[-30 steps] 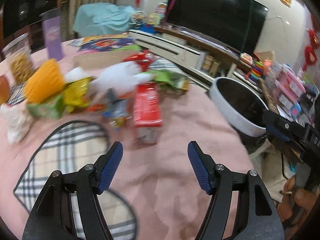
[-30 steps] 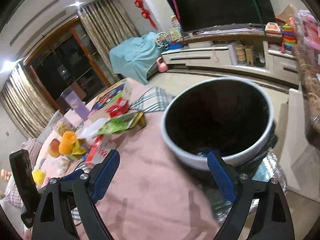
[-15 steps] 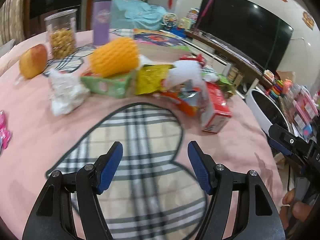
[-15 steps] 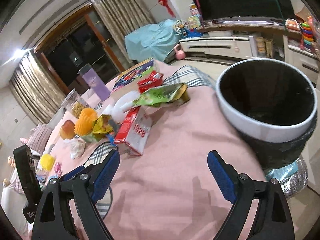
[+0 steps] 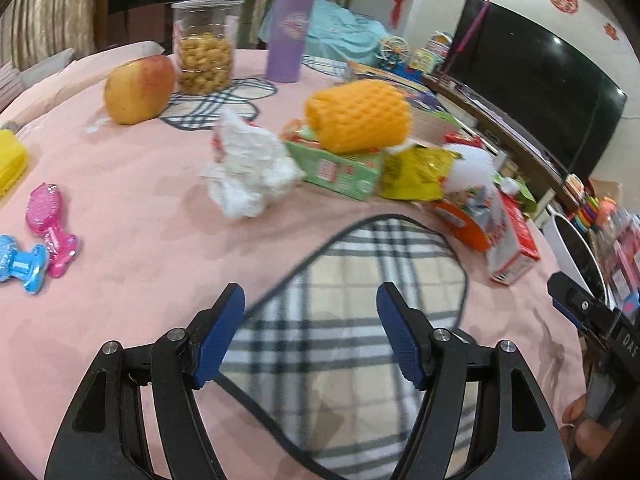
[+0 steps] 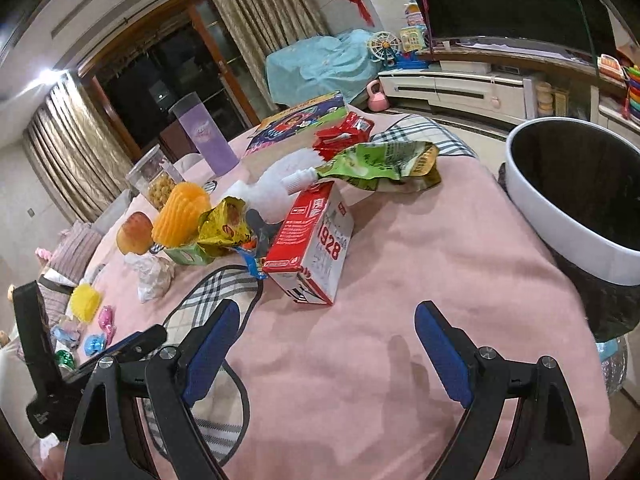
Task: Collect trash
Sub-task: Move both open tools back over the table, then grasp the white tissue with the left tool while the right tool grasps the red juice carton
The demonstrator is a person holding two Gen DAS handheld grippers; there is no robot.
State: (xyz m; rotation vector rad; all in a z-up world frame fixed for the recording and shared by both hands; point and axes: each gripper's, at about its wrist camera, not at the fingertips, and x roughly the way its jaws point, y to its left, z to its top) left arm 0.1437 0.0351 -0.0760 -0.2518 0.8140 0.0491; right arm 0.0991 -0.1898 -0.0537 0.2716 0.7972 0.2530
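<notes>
Pink cloth covers the round bench (image 5: 132,208) before you, with a living room behind it: a dark television on a low white cabinet, and gold curtains.

Your left gripper (image 5: 310,332) hangs over a plaid fabric mat with a dark edge (image 5: 360,320). Its jaws have just been opening a little and stand apart with nothing between them. Your right gripper (image 6: 328,354) hangs over bare pink cloth near the bench's edge, its jaws wide apart and empty.

Trash lies in a loose heap across the middle of the bench, well ahead of both grippers. A crumpled white tissue (image 5: 250,170) sits alone on the cloth, just left of a flat green cardboard box (image 5: 340,168). An orange foam fruit net (image 5: 358,114) rests on that box. A crinkled yellow snack bag (image 5: 414,172) touches the box's right end. A red and white carton (image 6: 312,240) lies on its side nearest the right gripper, and a torn green snack bag (image 6: 380,164) lies beyond it.

A white-rimmed waste bin with a black liner (image 6: 576,208) stands just off the bench's right edge.

Farther back stand an apple (image 5: 138,90), a clear jar of snacks (image 5: 206,46) and a purple tumbler (image 5: 288,30).
</notes>
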